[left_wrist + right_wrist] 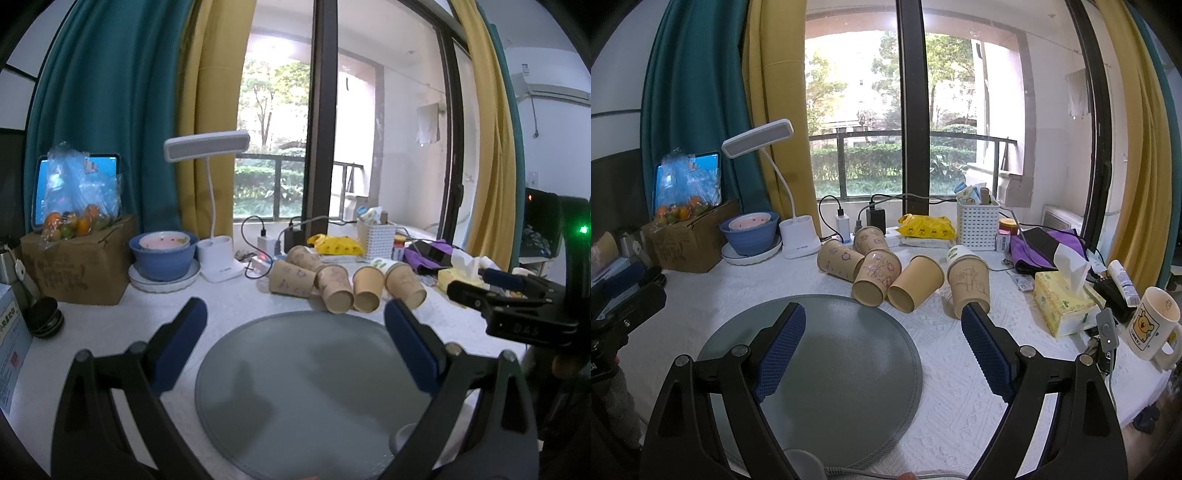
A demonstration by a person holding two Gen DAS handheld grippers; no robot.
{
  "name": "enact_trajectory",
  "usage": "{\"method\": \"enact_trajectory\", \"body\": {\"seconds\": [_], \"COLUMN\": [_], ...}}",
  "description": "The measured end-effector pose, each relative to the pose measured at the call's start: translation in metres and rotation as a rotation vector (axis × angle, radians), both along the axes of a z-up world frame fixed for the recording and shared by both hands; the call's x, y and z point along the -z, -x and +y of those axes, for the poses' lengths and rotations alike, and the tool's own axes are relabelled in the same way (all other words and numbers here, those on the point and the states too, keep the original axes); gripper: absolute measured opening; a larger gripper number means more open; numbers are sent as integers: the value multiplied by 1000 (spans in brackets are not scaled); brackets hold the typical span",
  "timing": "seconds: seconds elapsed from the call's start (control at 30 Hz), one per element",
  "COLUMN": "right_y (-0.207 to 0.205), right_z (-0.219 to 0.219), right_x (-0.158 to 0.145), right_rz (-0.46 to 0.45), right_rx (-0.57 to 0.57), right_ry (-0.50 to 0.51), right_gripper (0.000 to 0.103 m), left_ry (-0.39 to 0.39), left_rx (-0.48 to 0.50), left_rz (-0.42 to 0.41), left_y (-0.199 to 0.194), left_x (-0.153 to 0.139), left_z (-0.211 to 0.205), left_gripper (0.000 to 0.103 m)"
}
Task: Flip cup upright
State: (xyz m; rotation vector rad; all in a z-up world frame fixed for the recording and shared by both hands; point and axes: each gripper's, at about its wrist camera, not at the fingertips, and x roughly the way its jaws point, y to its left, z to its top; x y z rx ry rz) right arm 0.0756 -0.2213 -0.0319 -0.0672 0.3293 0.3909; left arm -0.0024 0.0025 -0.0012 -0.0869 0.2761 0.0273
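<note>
Several brown paper cups (334, 284) lie on their sides in a cluster on the white tablecloth, just beyond a round grey mat (314, 391). They also show in the right wrist view (877, 273), with the mat (827, 369) in front of them. My left gripper (295, 314) is open and empty above the mat, short of the cups. My right gripper (882, 314) is open and empty, its right finger tip close to the rightmost lying cup (969, 282). The right gripper's side also shows at the right edge of the left wrist view.
A white desk lamp (798, 240), blue bowl on a plate (750, 232), cardboard box with fruit (690, 236), chargers and a white basket (977, 227) stand behind the cups. A tissue box (1063, 302) and a cartoon mug (1152, 325) stand at the right.
</note>
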Motion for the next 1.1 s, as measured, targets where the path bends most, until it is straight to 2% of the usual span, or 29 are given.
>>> {"method": "enact_trajectory", "body": {"seconds": [1.1], "right_y": [0], "right_z": [2], "right_x": [-2], "right_rz": [2], "right_rx": [1], "right_ry": [-1], "right_gripper": [89], "left_ry": [0], "left_rx": [4], "left_rz": [8], "left_y": [-2], "left_x": [2], "left_z": [-4], "left_gripper": [98]}}
